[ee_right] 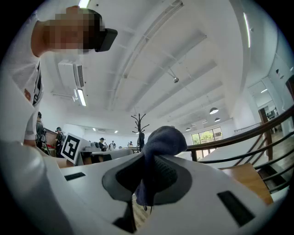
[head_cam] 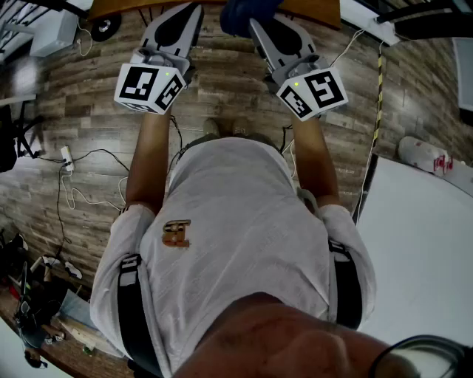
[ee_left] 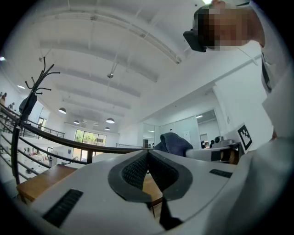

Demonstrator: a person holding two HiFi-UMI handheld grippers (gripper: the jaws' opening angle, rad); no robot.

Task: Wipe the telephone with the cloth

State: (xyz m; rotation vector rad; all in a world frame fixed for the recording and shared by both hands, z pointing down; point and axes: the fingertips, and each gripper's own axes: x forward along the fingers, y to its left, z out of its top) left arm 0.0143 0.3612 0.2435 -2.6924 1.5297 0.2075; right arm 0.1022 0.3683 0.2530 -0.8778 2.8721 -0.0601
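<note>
No telephone shows in any view. The dark blue cloth (head_cam: 244, 15) bunches at the tip of my right gripper (head_cam: 256, 22), at the top of the head view, and my right gripper (ee_right: 149, 167) is shut on it. The cloth (ee_right: 161, 137) bulges above the pads and a strip hangs down between them. My left gripper (head_cam: 194, 7) is held level beside it, a little to the left. Its pads (ee_left: 138, 170) meet with nothing between them, so my left gripper (ee_left: 148, 155) is shut. From the left gripper view the cloth (ee_left: 174, 143) sits to the right.
A wooden tabletop (ee_left: 41, 181) lies just ahead of both grippers, with a dark railing (ee_left: 50, 144) and a coat stand (ee_right: 139, 123) beyond. Below me is plank floor with cables and a power strip (head_cam: 66, 156). A white surface (head_cam: 421, 258) is on the right.
</note>
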